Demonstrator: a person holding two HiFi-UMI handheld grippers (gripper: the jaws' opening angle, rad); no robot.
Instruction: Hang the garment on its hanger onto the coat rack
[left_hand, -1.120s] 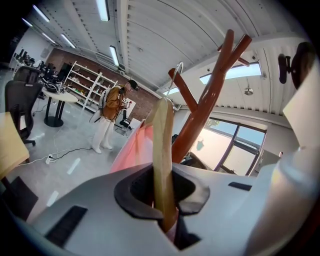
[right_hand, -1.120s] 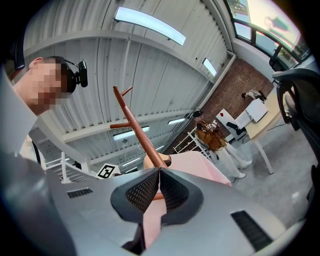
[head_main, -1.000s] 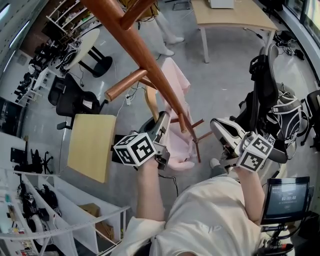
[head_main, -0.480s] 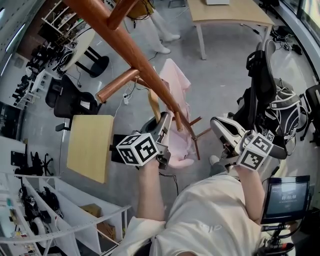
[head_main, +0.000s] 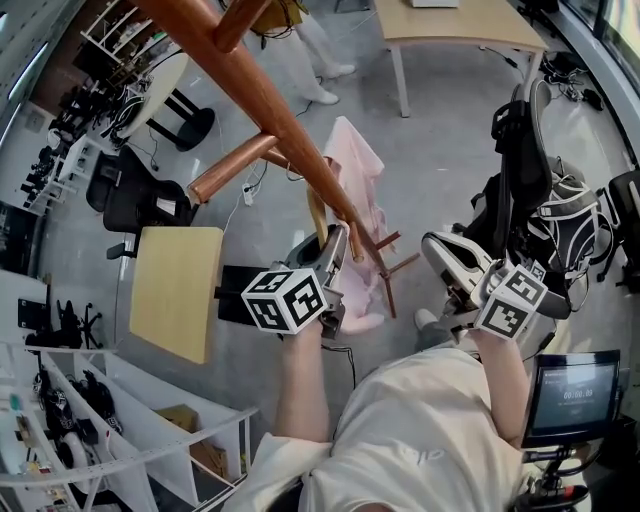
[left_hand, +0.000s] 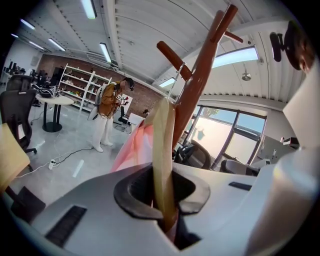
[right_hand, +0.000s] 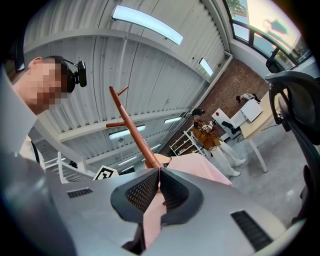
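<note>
The brown wooden coat rack (head_main: 262, 100) slants from the top left to the middle of the head view, with a peg (head_main: 232, 168) jutting left. A pink garment (head_main: 358, 185) hangs on a pale wooden hanger (head_main: 317, 212) right beside the pole. My left gripper (head_main: 338, 240) is shut on the hanger (left_hand: 163, 150), which stands upright between its jaws; the garment (left_hand: 134, 149) and the rack (left_hand: 199, 80) lie beyond. My right gripper (head_main: 434, 252) is shut on a fold of the pink garment (right_hand: 153, 220), and the rack (right_hand: 131, 127) rises behind it.
A yellow tabletop (head_main: 176, 290) lies left of the left hand. Black office chairs (head_main: 140, 195) stand farther left, and a chair with bags (head_main: 540, 200) is on the right. A pale desk (head_main: 460, 28) and a standing person (head_main: 305, 45) are at the back. A monitor (head_main: 570, 395) sits low right.
My left gripper has sunk a little and shifted right with the hanger, bringing it closer to the rack's pole. The right gripper has stayed where it was.
</note>
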